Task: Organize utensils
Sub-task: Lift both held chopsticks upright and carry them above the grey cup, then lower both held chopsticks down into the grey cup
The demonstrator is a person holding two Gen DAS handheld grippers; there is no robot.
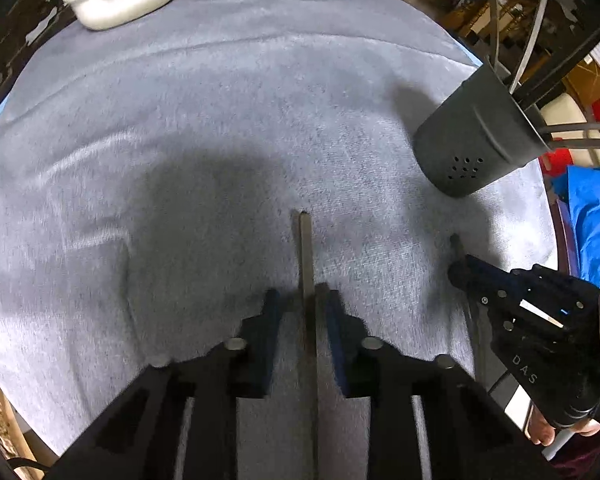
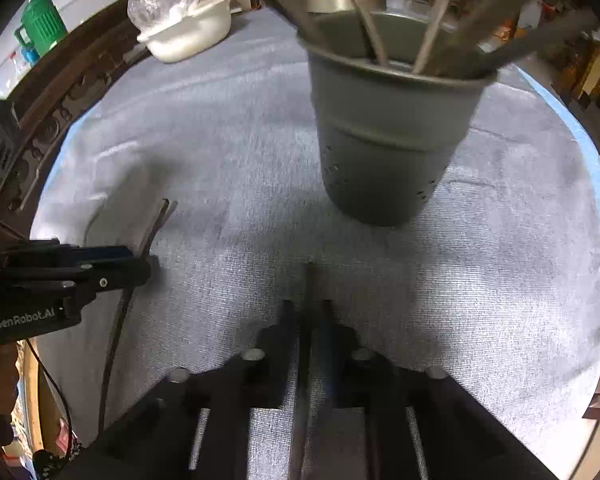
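Utensils (image 1: 307, 280) lay flat on the cloth-covered counter (image 1: 220, 140), one thin handle pinched in our left tool (image 1: 303, 312), another (image 2: 310, 292) in our right tool (image 2: 309, 320). We judged both grips should stay firm, lifting straight before tipping them into the grey holder (image 2: 388, 140) nearby.

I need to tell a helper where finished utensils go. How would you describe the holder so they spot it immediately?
On the grey cloth covering the table, look past the two grippers to the dark utensil cup. It stands upright with several handles sticking out, and unlike the white dish behind it, it has small drain holes near its base.
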